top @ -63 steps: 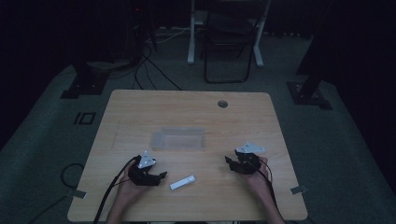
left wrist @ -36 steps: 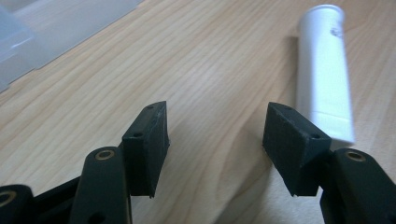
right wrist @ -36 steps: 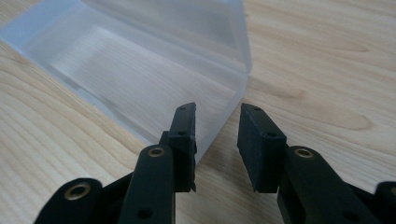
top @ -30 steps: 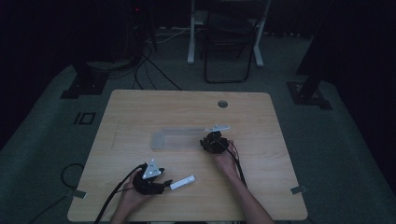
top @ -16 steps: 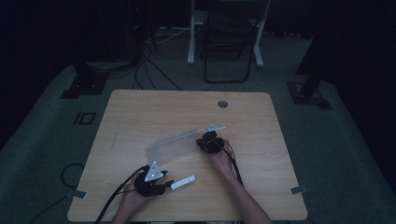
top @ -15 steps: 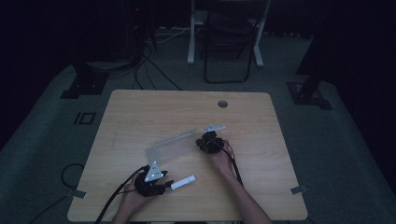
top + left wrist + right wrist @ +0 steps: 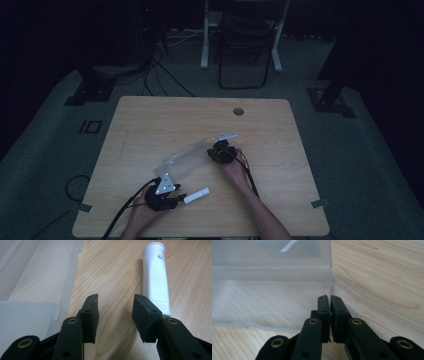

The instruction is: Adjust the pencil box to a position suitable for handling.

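Observation:
A clear plastic box lies slanted across the middle of the wooden table. My right gripper is at its right end, and in the right gripper view the jaws are shut on the box's thin side wall. A white tube lies near the front edge. My left gripper sits just left of it. Its jaws have just been closing, and the left gripper view shows them open over bare wood, with the tube beside the right jaw and the box at left.
A round cable hole sits at the table's back right. A folding chair and stand legs are on the floor behind. Cables trail from both grippers off the front edge.
The right gripper reached the box's right end and shut on it. The box has swung from square to slanted, its left end now nearer the left gripper. The left jaws have narrowed.

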The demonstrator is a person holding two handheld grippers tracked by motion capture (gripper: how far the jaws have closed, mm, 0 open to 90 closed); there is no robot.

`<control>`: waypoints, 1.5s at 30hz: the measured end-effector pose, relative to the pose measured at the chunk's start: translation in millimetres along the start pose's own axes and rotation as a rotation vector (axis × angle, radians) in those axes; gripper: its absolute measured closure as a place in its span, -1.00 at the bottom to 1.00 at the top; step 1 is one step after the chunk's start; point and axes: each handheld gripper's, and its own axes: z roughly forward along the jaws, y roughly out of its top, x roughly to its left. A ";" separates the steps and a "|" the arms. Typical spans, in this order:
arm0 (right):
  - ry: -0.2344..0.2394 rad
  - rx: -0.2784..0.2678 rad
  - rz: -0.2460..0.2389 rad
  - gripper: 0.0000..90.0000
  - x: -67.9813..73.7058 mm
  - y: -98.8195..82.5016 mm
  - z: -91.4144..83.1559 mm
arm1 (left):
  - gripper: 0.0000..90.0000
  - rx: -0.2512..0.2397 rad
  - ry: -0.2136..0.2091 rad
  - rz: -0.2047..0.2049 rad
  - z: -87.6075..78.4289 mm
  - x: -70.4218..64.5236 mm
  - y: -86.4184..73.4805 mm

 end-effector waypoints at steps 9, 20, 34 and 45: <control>-0.023 -0.035 -0.041 0.55 0.4 -5.8 -21.3 | 0.22 -0.001 -0.003 -0.001 0.3 0.7 -0.4; -0.132 -0.022 -0.051 0.24 -27.4 -57.9 -68.4 | 0.21 0.013 -0.018 -0.031 -3.2 3.4 -0.6; -0.157 -0.027 -0.026 0.03 -39.8 -114.7 -109.7 | 0.15 -0.100 -0.041 -0.047 -25.6 -0.6 11.7; -0.153 -0.059 -0.007 -0.08 -47.6 -131.5 -119.0 | 0.06 -0.104 -0.066 0.010 -18.4 -19.6 28.5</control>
